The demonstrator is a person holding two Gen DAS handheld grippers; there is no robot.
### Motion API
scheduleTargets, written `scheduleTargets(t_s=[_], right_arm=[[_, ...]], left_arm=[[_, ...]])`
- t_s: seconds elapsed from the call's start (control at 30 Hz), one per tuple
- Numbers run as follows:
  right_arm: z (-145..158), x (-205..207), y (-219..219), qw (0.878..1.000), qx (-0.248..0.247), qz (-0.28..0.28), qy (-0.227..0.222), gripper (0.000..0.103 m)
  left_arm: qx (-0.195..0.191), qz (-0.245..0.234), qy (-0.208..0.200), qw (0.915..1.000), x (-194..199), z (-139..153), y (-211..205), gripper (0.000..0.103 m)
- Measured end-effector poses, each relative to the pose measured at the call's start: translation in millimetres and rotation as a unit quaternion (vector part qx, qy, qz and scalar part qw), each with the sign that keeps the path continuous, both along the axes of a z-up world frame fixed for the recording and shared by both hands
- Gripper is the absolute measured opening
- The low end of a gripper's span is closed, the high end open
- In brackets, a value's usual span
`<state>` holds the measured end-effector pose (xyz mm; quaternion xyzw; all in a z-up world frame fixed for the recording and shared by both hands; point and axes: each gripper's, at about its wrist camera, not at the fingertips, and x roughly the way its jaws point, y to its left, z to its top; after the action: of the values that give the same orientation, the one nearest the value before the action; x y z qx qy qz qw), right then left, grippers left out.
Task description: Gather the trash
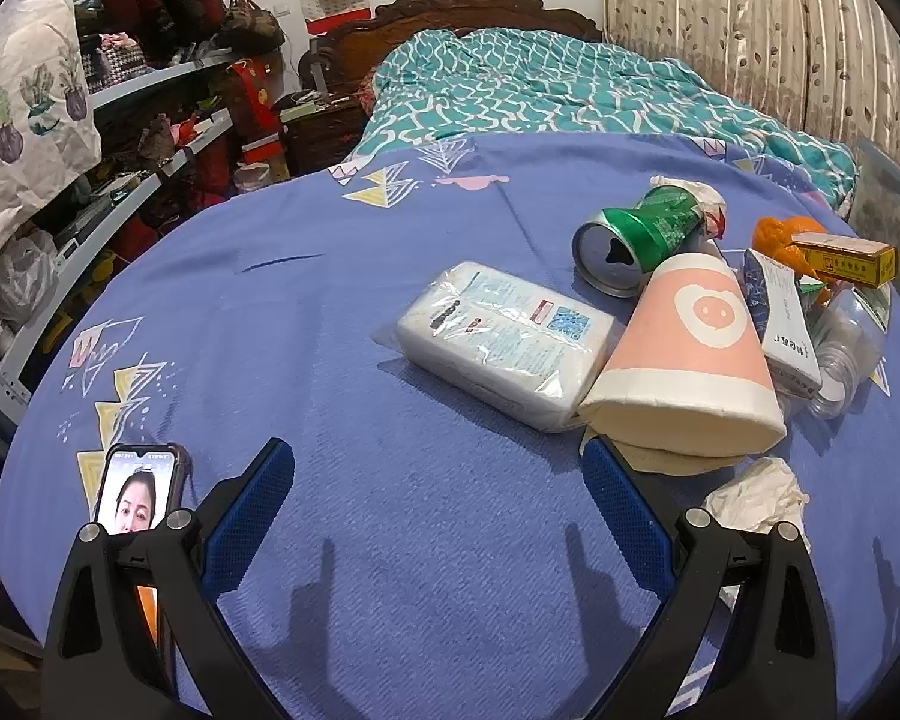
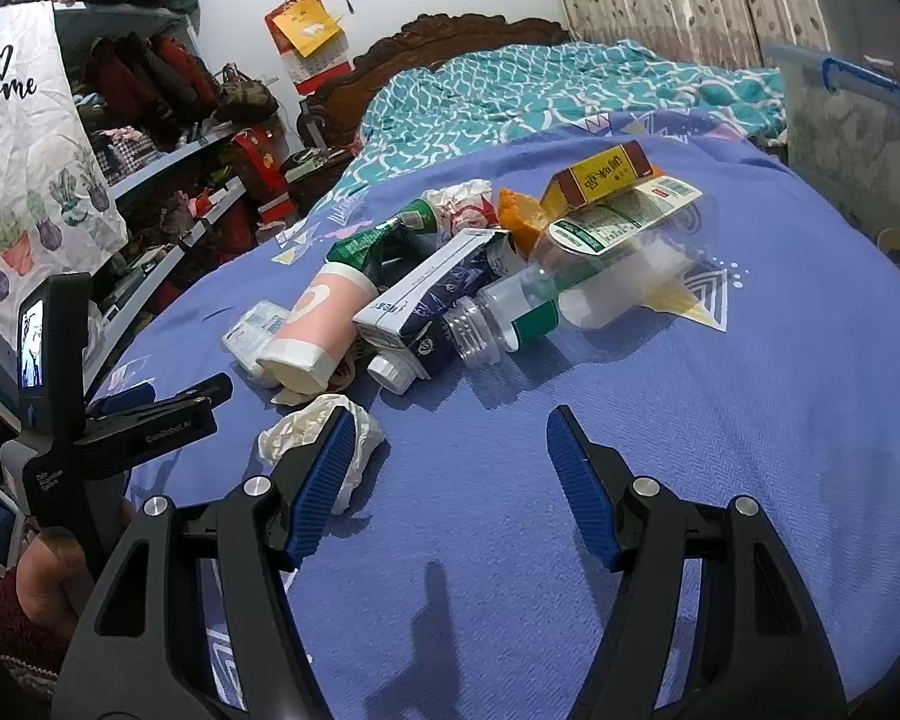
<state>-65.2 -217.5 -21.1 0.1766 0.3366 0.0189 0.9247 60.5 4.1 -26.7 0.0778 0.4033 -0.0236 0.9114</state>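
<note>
You are working in a home bedroom. A carved headboard [image 1: 450, 6] is standing against the wall, a teal quilt [image 1: 570, 90] is lying rumpled over the blue bedspread [image 1: 330, 300], curtains [image 1: 750, 30] are hanging to one side, and shelves [image 1: 150, 120] crammed with clothes and bags are lining the other. A calendar [image 2: 309, 36] is hanging above.
</note>
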Motion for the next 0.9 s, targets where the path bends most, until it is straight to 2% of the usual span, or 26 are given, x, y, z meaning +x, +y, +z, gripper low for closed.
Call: scheduleTargets(t_s=[0.5, 0.9], right_arm=[[-3.7, 6.7, -4.6, 1.000, 0.005, -0.004, 0.007, 0.068], [-1.0, 3.4, -5.4, 1.000, 0.004, -0.011, 0.001, 0.078]], left_arm=[[0.001, -0.003, 0.001, 1.0000, 5.3, 0.0, -5.9, 0.093], [0.000, -0.002, -0.002, 1.0000, 1.7, 3.4, -2.5, 0.093]])
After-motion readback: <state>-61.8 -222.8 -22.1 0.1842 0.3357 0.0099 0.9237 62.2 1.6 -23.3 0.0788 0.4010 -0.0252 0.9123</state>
